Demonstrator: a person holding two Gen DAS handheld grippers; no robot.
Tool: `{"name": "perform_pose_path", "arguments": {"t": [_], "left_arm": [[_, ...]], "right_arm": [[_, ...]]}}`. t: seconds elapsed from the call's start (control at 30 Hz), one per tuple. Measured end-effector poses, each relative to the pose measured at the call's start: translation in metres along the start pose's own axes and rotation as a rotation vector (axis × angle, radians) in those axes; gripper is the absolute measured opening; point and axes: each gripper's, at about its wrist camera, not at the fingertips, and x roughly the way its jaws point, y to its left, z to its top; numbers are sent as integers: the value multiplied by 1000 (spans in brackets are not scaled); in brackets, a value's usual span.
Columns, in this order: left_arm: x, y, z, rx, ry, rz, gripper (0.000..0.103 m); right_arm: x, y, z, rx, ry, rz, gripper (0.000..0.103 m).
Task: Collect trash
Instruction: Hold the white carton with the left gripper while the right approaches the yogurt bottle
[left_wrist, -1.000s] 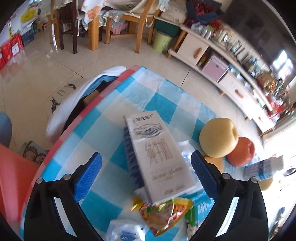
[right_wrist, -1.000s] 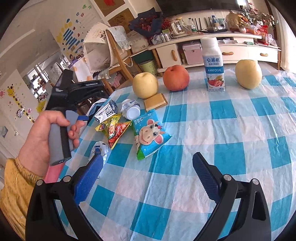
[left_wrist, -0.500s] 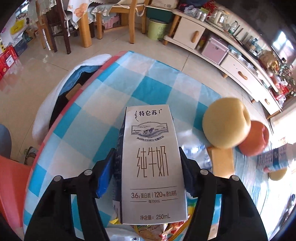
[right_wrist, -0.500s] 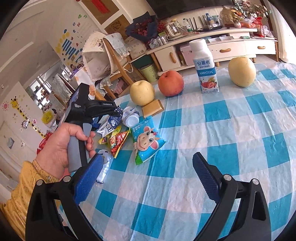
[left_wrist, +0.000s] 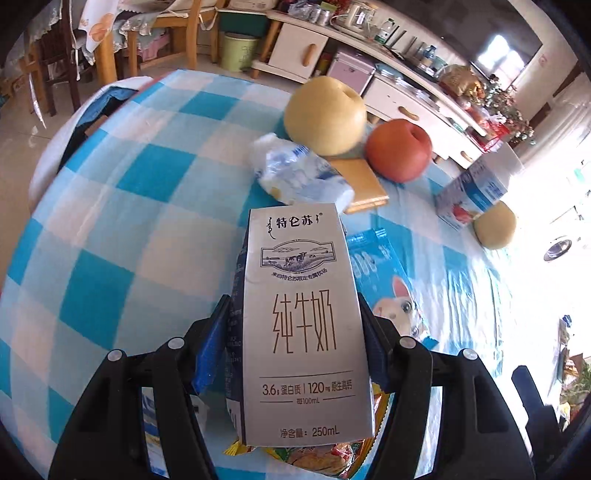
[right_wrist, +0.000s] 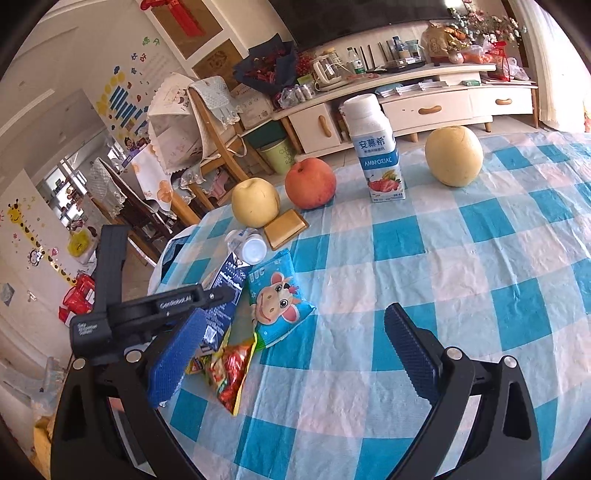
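A grey 250 mL milk carton (left_wrist: 303, 321) is lifted off the checked tablecloth (left_wrist: 140, 229), and the pads of my left gripper (left_wrist: 293, 310) press on its two sides. In the right wrist view the same carton (right_wrist: 225, 284) hangs tilted in the left gripper (right_wrist: 221, 295), above a red-yellow snack wrapper (right_wrist: 229, 365). Beside them lie a blue cow-print packet (right_wrist: 277, 299) and a crushed plastic bottle (right_wrist: 249, 245). My right gripper (right_wrist: 293, 317) hovers open over the cloth with nothing between its fingers.
Two yellow pears (right_wrist: 255, 201) (right_wrist: 453, 155), a red apple (right_wrist: 310, 182), an upright yogurt bottle (right_wrist: 378, 155) and a flat tan box (right_wrist: 286, 228) stand along the far edge. The table's left edge (left_wrist: 55, 173) drops to the floor. Chairs and a green bin (right_wrist: 277, 157) stand beyond.
My left gripper closed on the milk carton, lifted it and carried it rightward over the wrappers, rolling a little. The right gripper shifted slightly and stayed open.
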Motion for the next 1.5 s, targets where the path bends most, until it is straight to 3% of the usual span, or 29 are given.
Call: {"name": "perform_pose_path", "arguments": {"t": [0.33,0.67,0.77,0.87,0.97,1.07,1.23,1.3,1.5], "left_arm": [[-49,8,-54,19,-163,-106,65],[-75,61,-48,-88,-303,-261,65],[-76,78,-43,-118,-358,-246,65],[-69,95,-38,-159,-362,-257,65],[-65,103,-33,-156,-365,-219,65],[-64,109,-29,-174,-365,-246,65],[-60,119,-24,-203,-358,-252,65],[-58,125,-22,-227,-351,-261,65],[-59,133,-21,-259,-355,-267,65]], "right_arm": [[17,2,-4,-48,66,-29,96],[39,18,-17,-156,111,-44,96],[44,25,-17,-181,85,-59,96],[51,33,-8,-193,61,-54,96],[68,41,8,-211,64,-74,96],[93,57,27,-267,70,-88,96],[143,98,50,-453,130,-117,95],[164,112,53,-524,155,-135,86],[224,121,52,-654,258,-204,80]]}}
